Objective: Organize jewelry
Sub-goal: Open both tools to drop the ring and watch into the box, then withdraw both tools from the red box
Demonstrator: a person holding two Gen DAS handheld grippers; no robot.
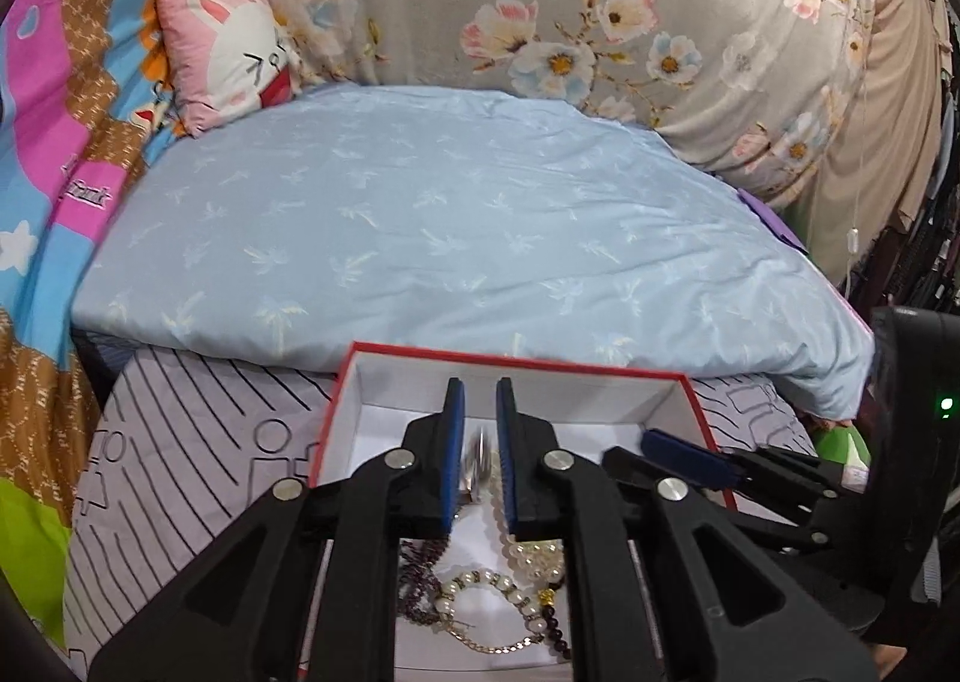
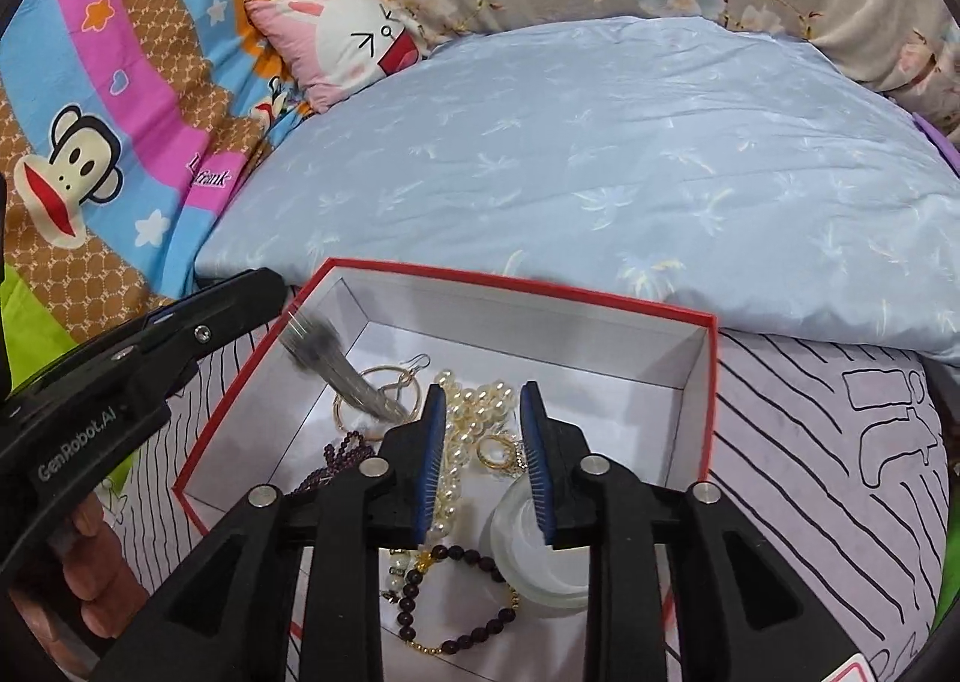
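Observation:
A red-rimmed white box (image 1: pixel 516 361) (image 2: pixel 522 292) lies on the bed. It holds a pearl necklace (image 2: pixel 480 400), a dark bead bracelet (image 2: pixel 456 640), purple beads (image 2: pixel 342 448), gold hoops (image 2: pixel 360 403) and a frosted white ring-shaped piece (image 2: pixel 540 556). My left gripper (image 1: pixel 480 400) hovers over the box with its pads slightly apart. A blurred silvery piece (image 1: pixel 480 454) (image 2: pixel 336 370) hangs in the gap, slanting down into the box, with no pad visibly pressing it. My right gripper (image 2: pixel 483 391) is open above the pearls, with nothing between its pads. The white piece lies under its right finger.
A light blue quilt (image 1: pixel 450 214) covers the bed behind the box. A pink cartoon pillow (image 1: pixel 228 51) and a colourful sheet (image 2: pixel 120 81) are at the left. The box rests on a lilac striped sheet (image 2: pixel 810 472). A person's hand (image 2: pixel 78 580) holds the left gripper.

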